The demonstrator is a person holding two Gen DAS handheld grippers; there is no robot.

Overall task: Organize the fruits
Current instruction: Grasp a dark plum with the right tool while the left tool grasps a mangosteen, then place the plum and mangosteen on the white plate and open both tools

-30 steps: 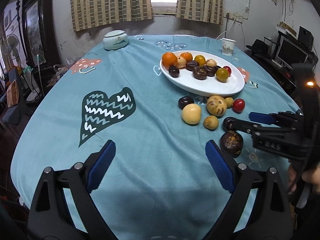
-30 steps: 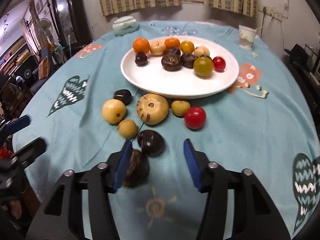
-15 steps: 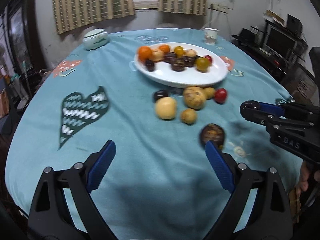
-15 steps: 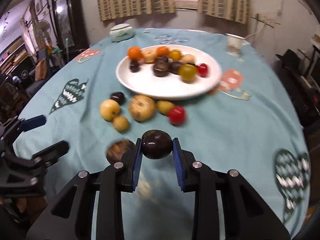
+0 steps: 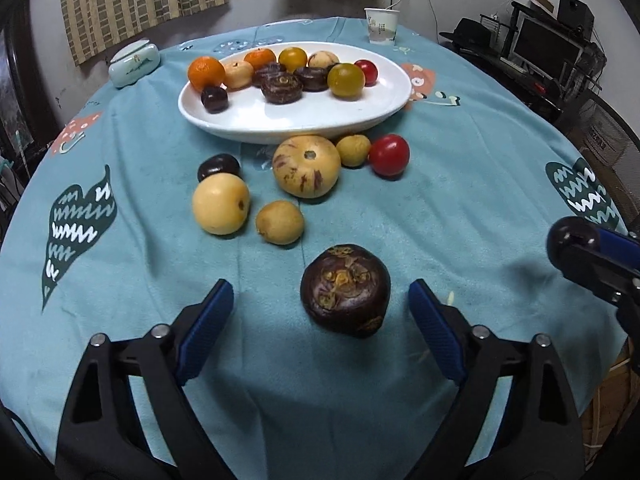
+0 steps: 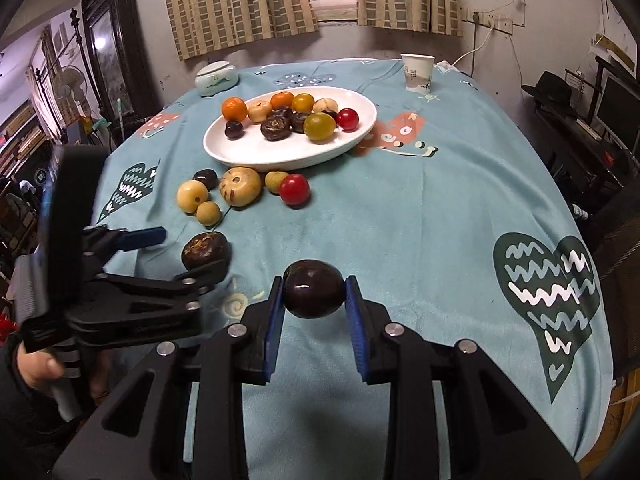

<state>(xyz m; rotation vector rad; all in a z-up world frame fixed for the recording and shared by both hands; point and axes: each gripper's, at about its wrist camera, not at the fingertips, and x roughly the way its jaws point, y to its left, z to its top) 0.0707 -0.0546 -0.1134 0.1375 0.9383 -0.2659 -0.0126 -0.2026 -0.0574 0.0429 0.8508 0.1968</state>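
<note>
My right gripper (image 6: pixel 314 294) is shut on a smooth dark brown fruit (image 6: pixel 313 289), held above the teal cloth. A wrinkled dark purple fruit (image 5: pixel 345 290) lies on the cloth between the fingers of my left gripper (image 5: pixel 320 312); its jaws are closing and the pads stand apart from the fruit. The same fruit (image 6: pixel 206 250) shows in the right wrist view beside the left gripper (image 6: pixel 176 254). A white oval plate (image 5: pixel 320 120) farther back holds several fruits. Loose ones lie in front of it: a large speckled yellow fruit (image 5: pixel 306 166), a pale round fruit (image 5: pixel 221 203), and a red fruit (image 5: pixel 389 155).
A paper cup (image 5: pixel 381 25) and a pale lidded jar (image 5: pixel 135 63) stand near the table's far edge. A desk with a monitor (image 5: pixel 548 46) is off to the right. The right gripper's tip (image 5: pixel 580 246) reaches in at the right of the left wrist view.
The right gripper closed on the smooth dark fruit and lifted it off the cloth. The left gripper came forward and down until the wrinkled purple fruit lay between its narrowing fingers.
</note>
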